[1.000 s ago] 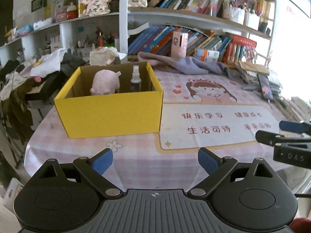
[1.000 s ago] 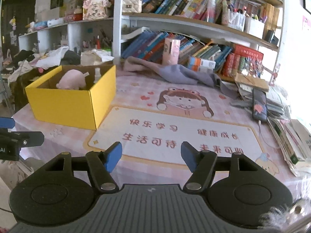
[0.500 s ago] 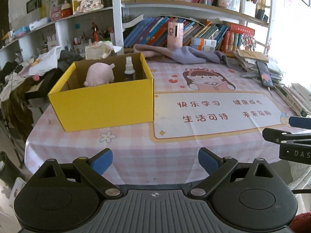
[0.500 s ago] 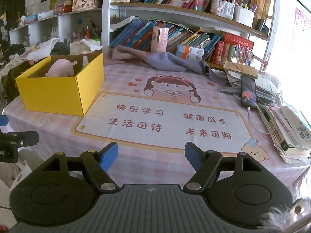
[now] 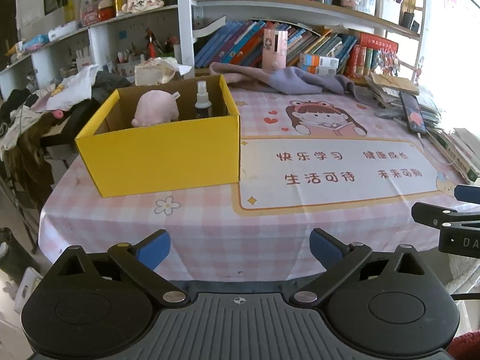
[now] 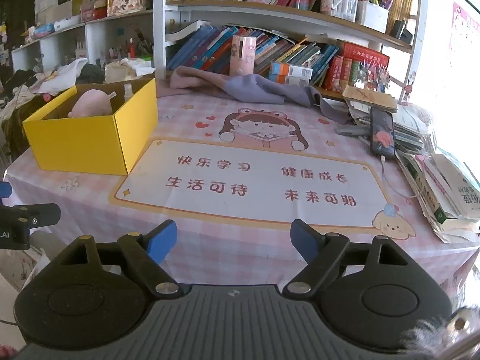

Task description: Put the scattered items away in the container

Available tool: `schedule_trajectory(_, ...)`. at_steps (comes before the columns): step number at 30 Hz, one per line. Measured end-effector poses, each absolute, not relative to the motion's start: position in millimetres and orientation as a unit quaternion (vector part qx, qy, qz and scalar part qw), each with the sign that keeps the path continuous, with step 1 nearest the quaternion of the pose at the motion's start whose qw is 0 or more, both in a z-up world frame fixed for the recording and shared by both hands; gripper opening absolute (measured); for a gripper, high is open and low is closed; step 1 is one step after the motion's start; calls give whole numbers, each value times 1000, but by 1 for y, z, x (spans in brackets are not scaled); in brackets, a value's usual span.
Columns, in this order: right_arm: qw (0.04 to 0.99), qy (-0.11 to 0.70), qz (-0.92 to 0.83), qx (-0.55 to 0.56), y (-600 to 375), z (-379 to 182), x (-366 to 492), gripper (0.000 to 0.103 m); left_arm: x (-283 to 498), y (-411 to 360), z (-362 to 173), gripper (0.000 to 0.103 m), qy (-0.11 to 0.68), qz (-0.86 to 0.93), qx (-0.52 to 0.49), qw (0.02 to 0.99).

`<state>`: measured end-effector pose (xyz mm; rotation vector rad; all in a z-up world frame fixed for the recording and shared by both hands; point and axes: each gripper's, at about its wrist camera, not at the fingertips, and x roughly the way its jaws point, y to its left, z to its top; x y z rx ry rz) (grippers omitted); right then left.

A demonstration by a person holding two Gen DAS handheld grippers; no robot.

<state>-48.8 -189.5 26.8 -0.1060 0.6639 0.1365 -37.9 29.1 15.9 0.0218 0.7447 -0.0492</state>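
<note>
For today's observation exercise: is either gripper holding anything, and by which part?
Nothing is held. The left gripper and right gripper are both empty, their jaws opening over the tablecloth.

The table (image 6: pixel 210 246) (pink checked cloth) bears a yellow box (image 6: pixel 87 138), purple cloth (image 6: pixel 249 88), phone (image 6: pixel 381 132) on papers.

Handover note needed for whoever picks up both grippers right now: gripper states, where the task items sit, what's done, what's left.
Left gripper: jaws opening, nothing between them.
Right gripper: jaws opening, nothing between them.
Both hang at the near table edge.
Yellow box: at the tablecloth's left, holding the pink plush and the spray bottle, which stands upright.
Done: those two are boxed.
Left: no loose item shows on the open cloth; the job looks finished.
</note>
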Motion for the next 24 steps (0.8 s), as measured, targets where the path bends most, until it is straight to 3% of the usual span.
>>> schedule_trajectory(24, 940, 333, 62, -42, -194, 24, -48, 96, -33, 25, 10, 103, 383, -39, 7, 923)
